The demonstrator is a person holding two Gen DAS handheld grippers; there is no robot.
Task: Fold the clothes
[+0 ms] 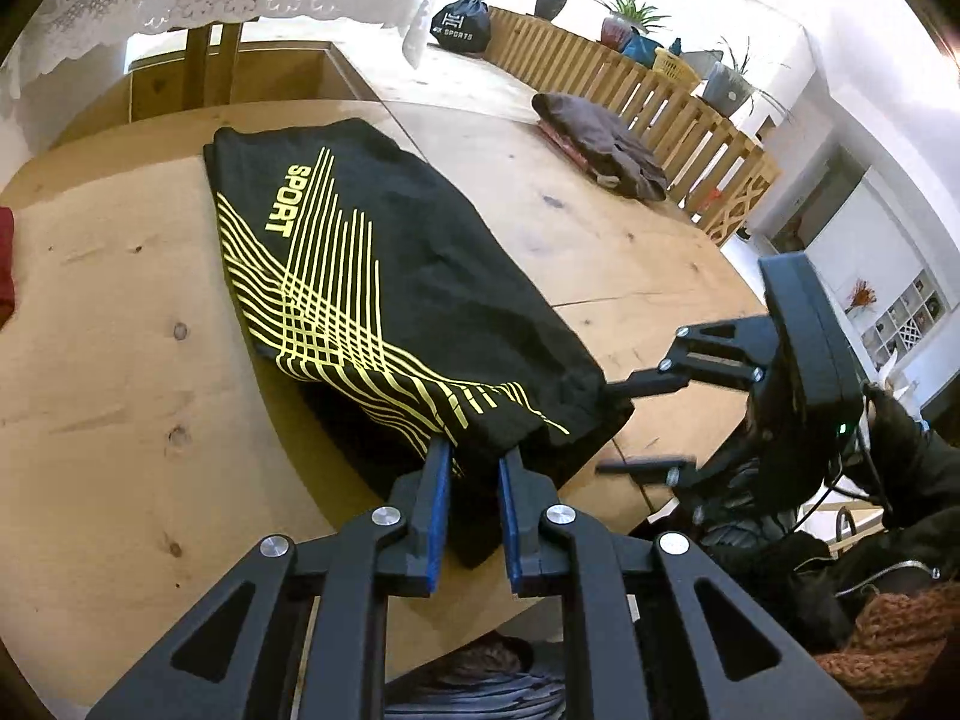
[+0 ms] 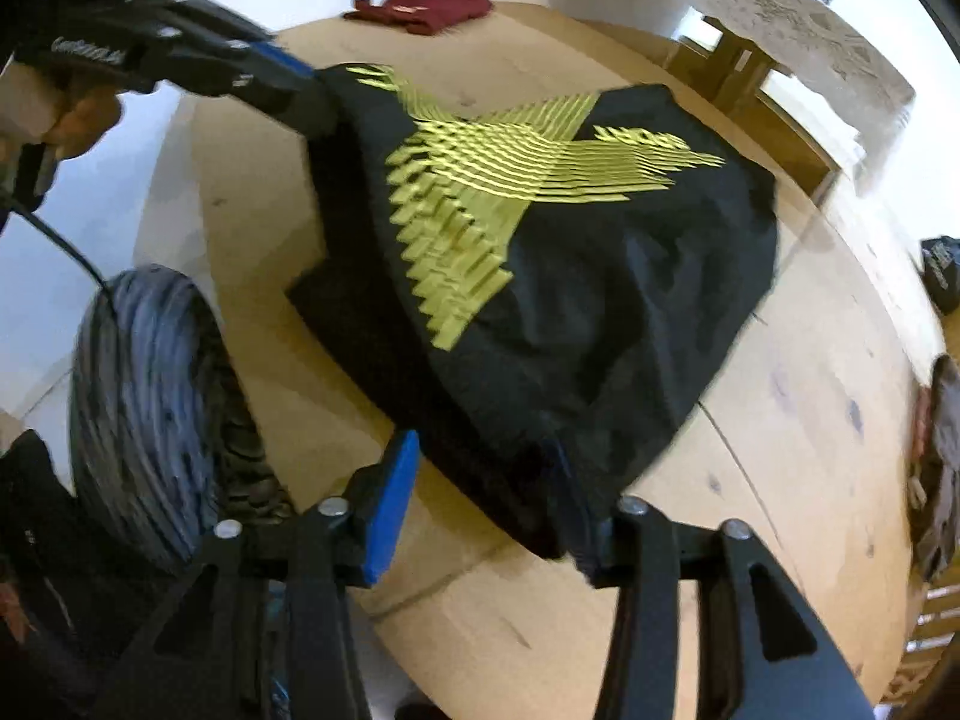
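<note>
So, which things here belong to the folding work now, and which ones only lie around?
In the job:
black shirt
left gripper, shut on its edge
right gripper, open at its near corner

Lying about:
dark red garment
brown clothes pile
black bag
potted plants

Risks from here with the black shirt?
1. Right tool is wide open around the black shirt edge while the left tool pinches its corner; a one-sided pull may skew the fold.
2. Shirt hangs past the table edge near both tools; it may slide off if released.
</note>
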